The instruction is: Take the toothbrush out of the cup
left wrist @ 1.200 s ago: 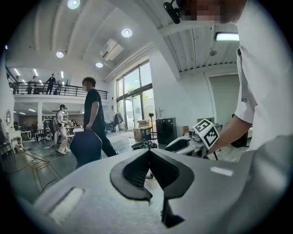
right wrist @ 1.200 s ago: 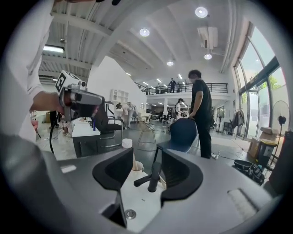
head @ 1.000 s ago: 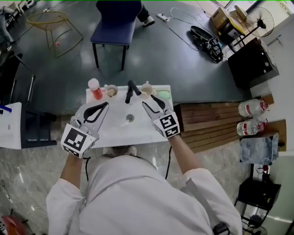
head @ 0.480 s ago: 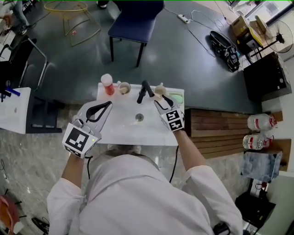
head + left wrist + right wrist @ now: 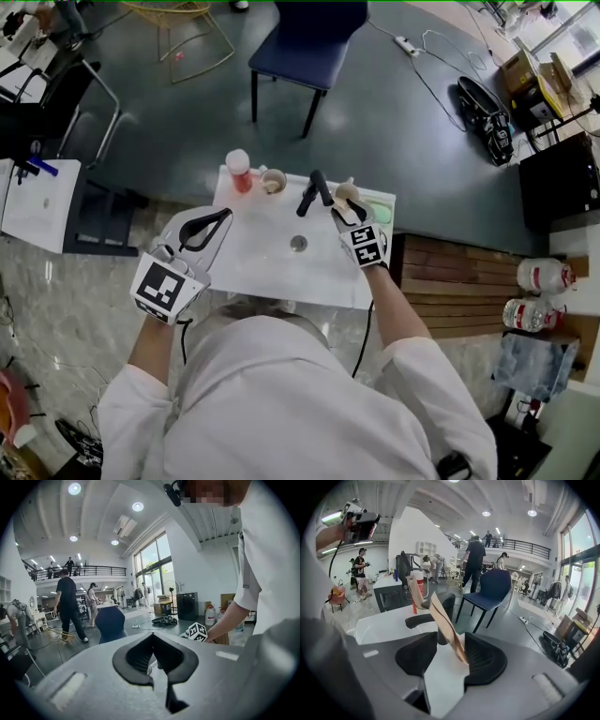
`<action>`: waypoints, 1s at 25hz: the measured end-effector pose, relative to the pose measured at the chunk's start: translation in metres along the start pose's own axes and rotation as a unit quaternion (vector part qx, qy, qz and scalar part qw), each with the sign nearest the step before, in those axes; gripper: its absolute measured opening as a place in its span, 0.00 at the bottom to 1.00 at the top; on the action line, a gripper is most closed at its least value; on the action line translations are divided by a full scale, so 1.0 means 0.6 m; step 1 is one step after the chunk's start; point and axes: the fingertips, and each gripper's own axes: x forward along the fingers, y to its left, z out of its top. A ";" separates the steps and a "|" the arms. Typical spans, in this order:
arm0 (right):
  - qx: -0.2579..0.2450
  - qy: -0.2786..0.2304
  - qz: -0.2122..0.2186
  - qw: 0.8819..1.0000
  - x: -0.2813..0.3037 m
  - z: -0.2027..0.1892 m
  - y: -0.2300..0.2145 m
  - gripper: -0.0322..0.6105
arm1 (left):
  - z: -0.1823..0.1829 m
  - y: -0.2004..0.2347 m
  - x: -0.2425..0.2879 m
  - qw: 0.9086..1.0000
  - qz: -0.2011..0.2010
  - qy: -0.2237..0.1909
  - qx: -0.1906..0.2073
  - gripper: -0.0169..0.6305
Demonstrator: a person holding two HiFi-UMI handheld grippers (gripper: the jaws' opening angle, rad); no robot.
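A tan cup [image 5: 348,191] stands at the back of the white washbasin top [image 5: 262,267], right of the black tap [image 5: 313,188]. A flat wooden toothbrush [image 5: 440,618] leans up out of it. My right gripper [image 5: 341,208] [image 5: 451,637] is open at the cup, and the toothbrush handle stands between its jaws, close against the right pad and apart from the left one. The cup itself is hidden under the jaws in the right gripper view. My left gripper [image 5: 223,216] [image 5: 152,636] is shut and empty, held over the left part of the top.
A red bottle [image 5: 239,172] and a second cup [image 5: 274,181] stand at the back left, a green soap dish [image 5: 381,214] at the back right, a drain [image 5: 298,244] in the middle. A blue chair [image 5: 309,47] stands behind, wooden planks [image 5: 450,281] to the right.
My right gripper has come down and forward to the cup, so the toothbrush now stands between its jaws. The left gripper has drifted a little and stays shut.
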 end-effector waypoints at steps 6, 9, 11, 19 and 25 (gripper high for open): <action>0.000 0.007 0.007 1.000 0.026 -0.011 -0.009 0.33 | -0.003 0.003 0.000 1.000 0.013 0.010 0.002 0.04; 0.002 0.013 0.014 1.000 0.036 -0.014 -0.010 0.31 | -0.007 0.007 -0.002 1.000 0.019 0.016 0.000 0.04; 0.003 0.013 0.016 1.000 0.038 -0.012 -0.010 0.29 | -0.009 0.009 -0.004 1.000 0.022 0.020 -0.002 0.04; -0.003 0.017 0.017 1.000 0.053 -0.018 -0.018 0.23 | -0.016 0.013 0.000 0.999 0.030 0.021 0.000 0.04; -0.010 0.016 0.006 1.000 0.060 -0.016 -0.028 0.15 | -0.018 0.015 0.000 0.999 0.030 0.024 -0.001 0.04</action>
